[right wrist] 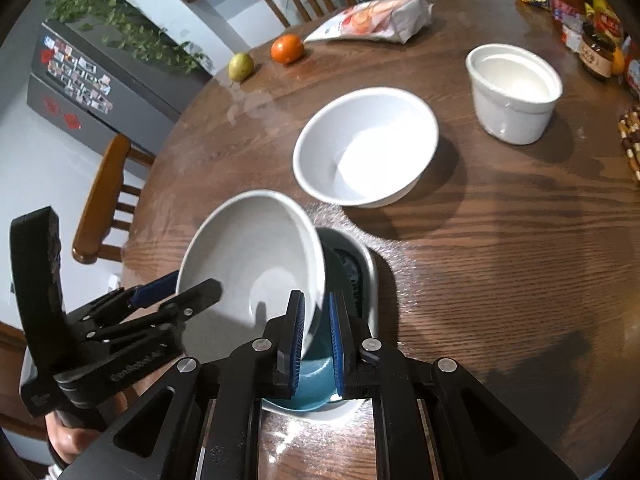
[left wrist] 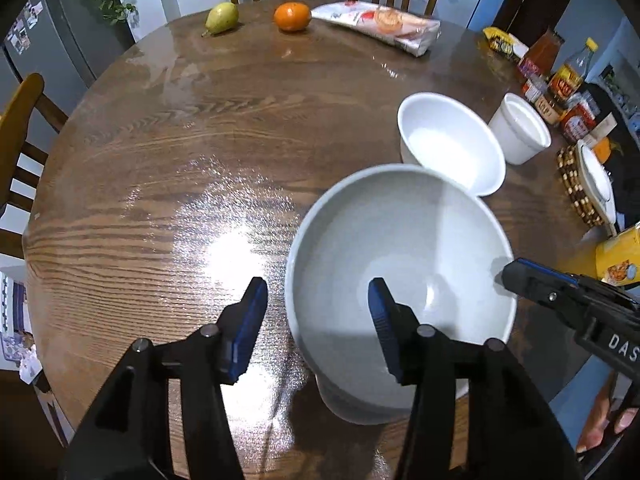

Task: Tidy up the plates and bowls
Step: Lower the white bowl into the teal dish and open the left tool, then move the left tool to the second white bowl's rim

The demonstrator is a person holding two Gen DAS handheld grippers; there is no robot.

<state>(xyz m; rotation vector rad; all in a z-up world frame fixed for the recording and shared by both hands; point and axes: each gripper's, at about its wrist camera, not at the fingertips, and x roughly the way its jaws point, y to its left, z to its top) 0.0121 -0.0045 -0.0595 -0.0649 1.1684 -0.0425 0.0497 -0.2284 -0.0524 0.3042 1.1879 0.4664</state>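
Note:
A pale grey bowl hangs tilted over a blue-lined bowl with a white rim, whose white outside shows below it. My right gripper is shut on the grey bowl's near rim. My left gripper stands open astride the opposite rim, one finger inside the bowl and one outside, with neither pad pressing. Farther back on the table stand a white bowl and a white straight-sided pot.
On the round wooden table lie a pear, an orange and a snack bag at the far edge. Bottles and jars and a woven mat with a dish crowd the right side. Wooden chairs surround the table.

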